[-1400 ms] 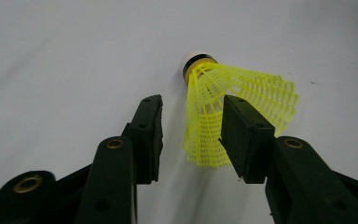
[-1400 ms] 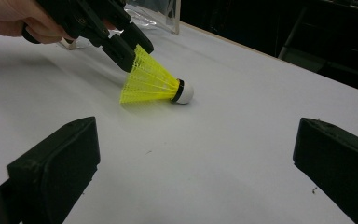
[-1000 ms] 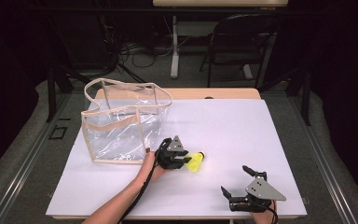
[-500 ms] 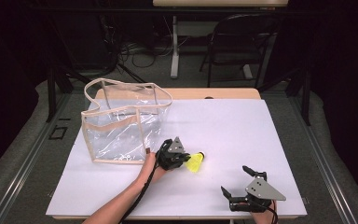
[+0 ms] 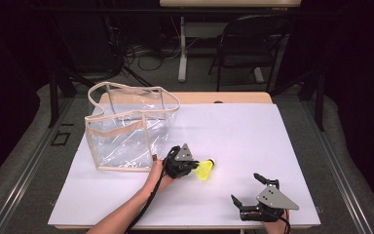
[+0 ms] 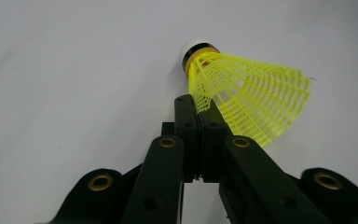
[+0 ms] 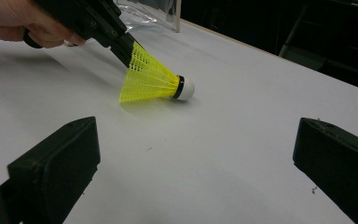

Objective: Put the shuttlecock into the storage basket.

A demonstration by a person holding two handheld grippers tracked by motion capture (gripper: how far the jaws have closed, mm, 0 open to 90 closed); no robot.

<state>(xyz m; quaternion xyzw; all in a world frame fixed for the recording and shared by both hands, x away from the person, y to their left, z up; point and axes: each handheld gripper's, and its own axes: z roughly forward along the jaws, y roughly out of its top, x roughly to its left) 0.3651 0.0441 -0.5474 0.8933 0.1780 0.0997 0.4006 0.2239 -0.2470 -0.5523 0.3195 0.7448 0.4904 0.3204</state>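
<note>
Dark room with a chair (image 5: 253,44) at the back, and a smooth white surface (image 5: 253,136) up front. Left hand-held gripper (image 5: 190,167) has just been closing and now has its jaws clamped tight on the edge of a shuttlecock's (image 5: 205,169) skirt, near the middle of the surface toward the front edge. Skirt is neon yellow plastic mesh, cone shaped, with a black band and a rounded white tip. Right hand-held gripper (image 5: 247,194) sits by the front right corner, jaws wide apart, holding nothing. Floppy see-through plastic bag (image 5: 126,131) with tan trim stands toward the left edge.
</note>
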